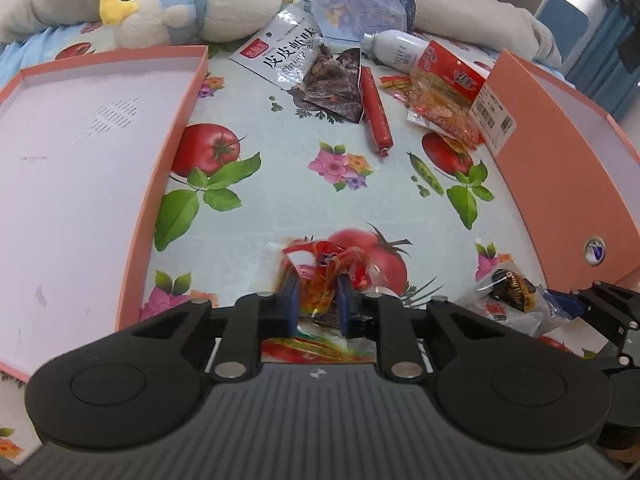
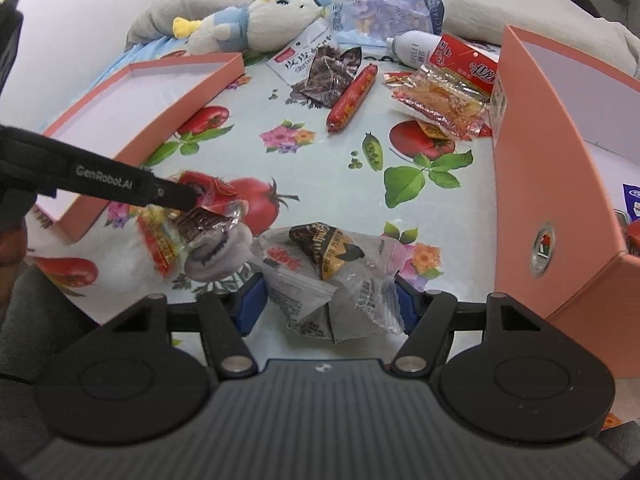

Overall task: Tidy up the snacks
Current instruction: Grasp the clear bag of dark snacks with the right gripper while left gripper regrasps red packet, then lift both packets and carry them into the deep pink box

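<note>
My left gripper [image 1: 318, 294] is shut on a red and yellow snack packet [image 1: 320, 276], held just above the flowered tablecloth; it also shows in the right wrist view [image 2: 188, 220]. My right gripper [image 2: 326, 300] is open around a clear packet with a black and gold label [image 2: 332, 268] that lies on the cloth; the pads stand close on both sides. A snack pile lies at the far side: a red sausage [image 1: 374, 110], a dark packet [image 1: 332, 80], a white shrimp-chip bag [image 1: 280, 50], orange packets [image 1: 444, 108] and a red box [image 1: 460, 76].
A shallow pink tray [image 1: 80, 168] lies on the left. A taller pink box [image 2: 560, 168] stands on the right with some packets inside. A plush duck [image 1: 200, 8], a white bottle [image 1: 396, 48] and a blue bag [image 1: 360, 4] lie at the far edge.
</note>
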`<action>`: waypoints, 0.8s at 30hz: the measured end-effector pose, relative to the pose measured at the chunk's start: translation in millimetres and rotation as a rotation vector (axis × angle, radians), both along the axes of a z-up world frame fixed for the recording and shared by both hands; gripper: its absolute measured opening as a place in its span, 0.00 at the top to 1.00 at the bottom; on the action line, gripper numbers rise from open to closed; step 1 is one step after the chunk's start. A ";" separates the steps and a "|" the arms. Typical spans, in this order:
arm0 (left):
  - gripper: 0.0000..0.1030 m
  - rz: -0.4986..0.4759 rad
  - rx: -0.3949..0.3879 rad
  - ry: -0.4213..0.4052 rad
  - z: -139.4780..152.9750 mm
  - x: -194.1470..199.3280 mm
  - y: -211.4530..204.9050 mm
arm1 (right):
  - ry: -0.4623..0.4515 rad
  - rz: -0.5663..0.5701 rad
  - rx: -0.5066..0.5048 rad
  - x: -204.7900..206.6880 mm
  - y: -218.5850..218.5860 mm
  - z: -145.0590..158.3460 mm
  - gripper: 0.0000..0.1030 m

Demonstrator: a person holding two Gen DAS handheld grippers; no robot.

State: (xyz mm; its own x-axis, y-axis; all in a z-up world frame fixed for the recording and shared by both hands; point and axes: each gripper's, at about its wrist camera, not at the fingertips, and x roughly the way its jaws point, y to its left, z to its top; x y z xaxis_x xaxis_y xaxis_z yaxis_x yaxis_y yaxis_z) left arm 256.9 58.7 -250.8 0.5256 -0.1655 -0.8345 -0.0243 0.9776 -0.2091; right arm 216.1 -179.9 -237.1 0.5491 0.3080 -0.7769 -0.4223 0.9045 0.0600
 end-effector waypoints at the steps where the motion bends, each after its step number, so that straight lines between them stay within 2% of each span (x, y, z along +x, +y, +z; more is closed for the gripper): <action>1: 0.85 0.004 -0.002 0.001 -0.6 -0.6 0.4 | -0.006 -0.004 0.000 -0.2 -0.6 1.4 0.34; 6: 0.85 0.021 -0.015 -0.002 -3.0 -7.0 2.4 | 0.005 -0.015 0.001 0.0 -4.1 -0.9 0.34; 8: 0.90 0.030 -0.018 -0.009 -3.6 -10.5 2.8 | 0.006 -0.020 0.004 -0.9 -6.1 -1.8 0.34; 12: 0.94 0.043 -0.034 -0.031 -0.7 -14.7 3.8 | 0.006 -0.040 0.021 -1.3 -10.0 0.3 0.35; 24: 0.96 0.077 -0.056 -0.100 28.2 -14.8 2.2 | -0.042 -0.044 0.057 3.7 -17.4 28.9 0.35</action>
